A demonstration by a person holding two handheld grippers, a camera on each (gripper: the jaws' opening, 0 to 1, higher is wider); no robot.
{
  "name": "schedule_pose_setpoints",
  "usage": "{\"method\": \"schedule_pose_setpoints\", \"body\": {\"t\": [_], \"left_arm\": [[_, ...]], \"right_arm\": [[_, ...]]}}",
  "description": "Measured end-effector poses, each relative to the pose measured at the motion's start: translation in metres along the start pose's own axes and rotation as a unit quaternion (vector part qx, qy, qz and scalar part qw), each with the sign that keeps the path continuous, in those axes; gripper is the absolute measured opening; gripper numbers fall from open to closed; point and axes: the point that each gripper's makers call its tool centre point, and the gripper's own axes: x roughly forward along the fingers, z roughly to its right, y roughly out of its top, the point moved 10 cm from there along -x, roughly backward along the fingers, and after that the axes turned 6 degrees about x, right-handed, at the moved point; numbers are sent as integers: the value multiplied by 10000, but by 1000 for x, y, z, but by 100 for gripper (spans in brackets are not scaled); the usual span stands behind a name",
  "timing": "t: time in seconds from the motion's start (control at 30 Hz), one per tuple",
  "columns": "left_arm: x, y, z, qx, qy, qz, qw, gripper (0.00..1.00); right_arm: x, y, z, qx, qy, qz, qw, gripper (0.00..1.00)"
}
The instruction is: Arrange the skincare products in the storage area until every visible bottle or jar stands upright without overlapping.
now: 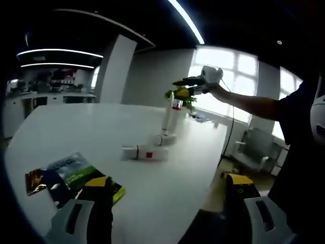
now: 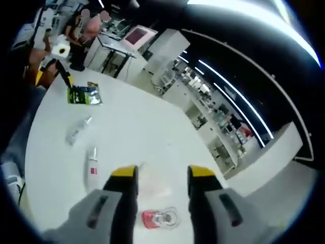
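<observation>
Two white skincare tubes (image 2: 93,169) (image 2: 77,131) lie toppled on the round white table (image 2: 132,132), beyond the right gripper (image 2: 161,175)'s parted, empty jaws, left gripper (image 1: 170,185) likewise open.

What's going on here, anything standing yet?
A person is working over a white table with a claw in each hand. One bottle stands upright, and the right claw hangs open above it, holding nothing. A tube and a second tube lie flat on the table beside the bottle, not yet stood up. The left claw is open and empty, back near the table's edge by a booklet.
</observation>
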Motion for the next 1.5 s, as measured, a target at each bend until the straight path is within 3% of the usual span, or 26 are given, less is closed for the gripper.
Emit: {"method": "schedule_pose_setpoints", "body": {"t": [0.1, 0.4, 0.63, 0.7, 0.8, 0.97, 1.1, 1.5], "left_arm": [[1, 1, 1, 15, -2, -25, 10000, 94], [2, 3, 2, 40, 33, -21, 10000, 94], [4, 2, 5, 50, 12, -48, 10000, 95], [4, 3, 5, 59, 18, -38, 10000, 97], [4, 4, 4, 62, 28, -45, 10000, 97], [4, 6, 4, 81, 49, -24, 10000, 97], [5, 5, 4, 80, 65, -45, 9999, 97], [4, 7, 4, 94, 93, 2, 9999, 97]], "right_arm": [[2, 4, 2, -149, 95, -36, 9998, 38], [8, 13, 3, -853, 844, -352, 9922, 31], [15, 10, 5, -975, 1267, -664, 9849, 37], [18, 9, 3, -925, 1451, -661, 9829, 43], [22, 8, 4, -1276, 1607, -940, 9742, 44], [25, 13, 9, -1282, 1812, -974, 9702, 39], [28, 13, 8, -1390, 2069, -1140, 9617, 32], [43, 10, 3, -1666, 2610, -1615, 9370, 28]]}}
